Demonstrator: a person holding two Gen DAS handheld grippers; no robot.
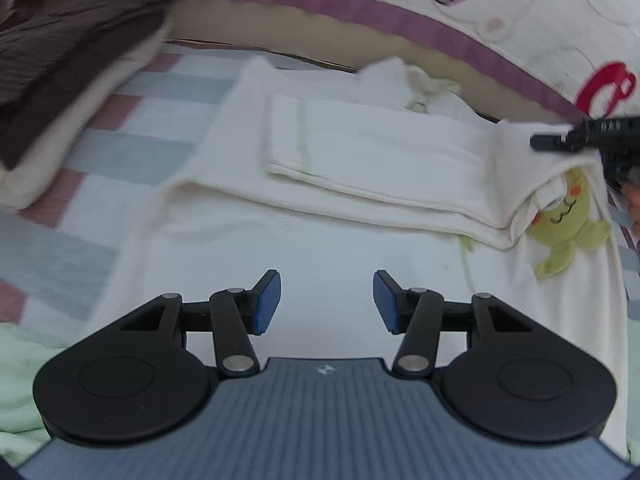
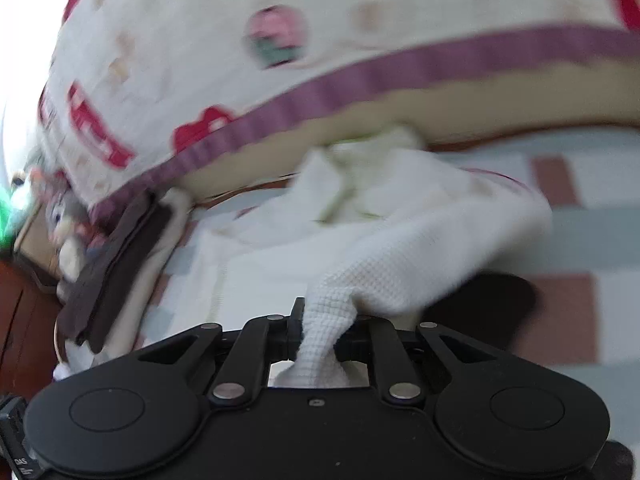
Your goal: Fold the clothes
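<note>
**A:** So where's the garment at right now?

**B:** The cream waffle-knit top (image 1: 320, 184) is spread on the checked bedsheet (image 1: 132, 120), pastel blue, pink and white squares. One part is already folded across the middle, and there's a green frog patch (image 1: 568, 224) peeking out at its right edge in the left wrist view.

**A:** And the grippers?

**B:** The right gripper (image 2: 320, 328) is clamped tight on a bunched bit of that top, jaws nearly together, with fabric squeezed between them and poking out behind. The cloth lifts off the bed toward it. The left gripper (image 1: 326, 300) is about half open, blue pads (image 1: 266, 300) apart with nothing between them, hanging over the flat lower part of the top.

**A:** Anything else around?

**B:** A folded stack (image 1: 60, 92) on the left, dark brown ribbed piece on top of something cream (can't tell what exactly). Behind everything sits a printed quilt (image 2: 200, 60) with a purple border. Both views are pretty blurry.
</note>
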